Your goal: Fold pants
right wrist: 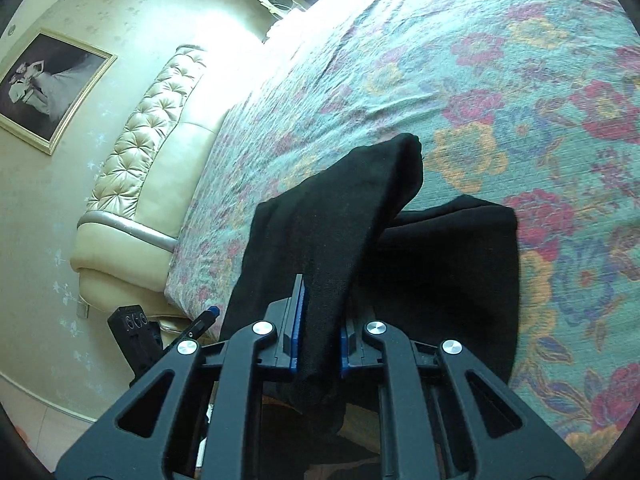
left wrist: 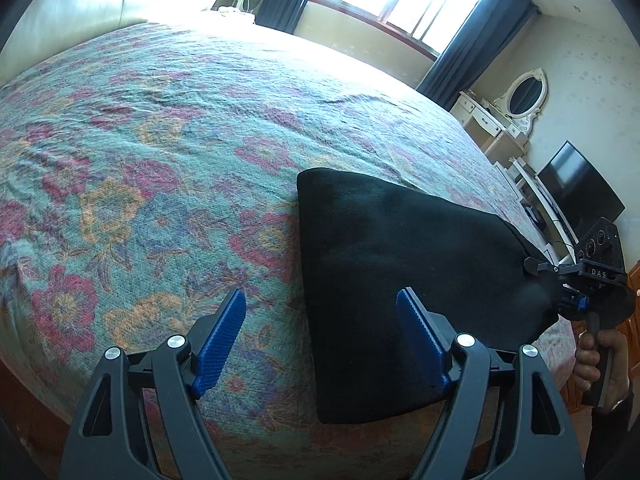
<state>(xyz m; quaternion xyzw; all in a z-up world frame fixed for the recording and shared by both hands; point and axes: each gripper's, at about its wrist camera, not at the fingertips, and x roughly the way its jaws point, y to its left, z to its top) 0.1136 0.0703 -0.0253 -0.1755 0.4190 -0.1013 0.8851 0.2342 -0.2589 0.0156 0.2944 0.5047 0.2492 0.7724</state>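
1. One pair of black pants (left wrist: 408, 280) lies near the foot edge of the bed (left wrist: 160, 140), on its floral bedspread (right wrist: 500, 80), already doubled into a compact dark panel.
2. The right claw (right wrist: 318, 332) is closed tight on a bunched strip of the pants' fabric, raised off the bedspread; from it a fold drapes forward and a short tail hangs below.
3. The left claw (left wrist: 322, 344) stands wide open and holds nothing; one blue pad hovers over the pants' near edge, the other over the bedspread beside it.
4. Handling, as I judge it: the cloth looks soft, light and limp, so it will sag and slide wherever it is unsupported. It is best taken at a corner or hem through all layers, not mid-panel.
5. How many layers the right claw pinches is hard to tell, dark on dark.
6. Count: one pair of pants, two claws, one bed, and one hand (left wrist: 596, 364) visible on the right claw's handle.
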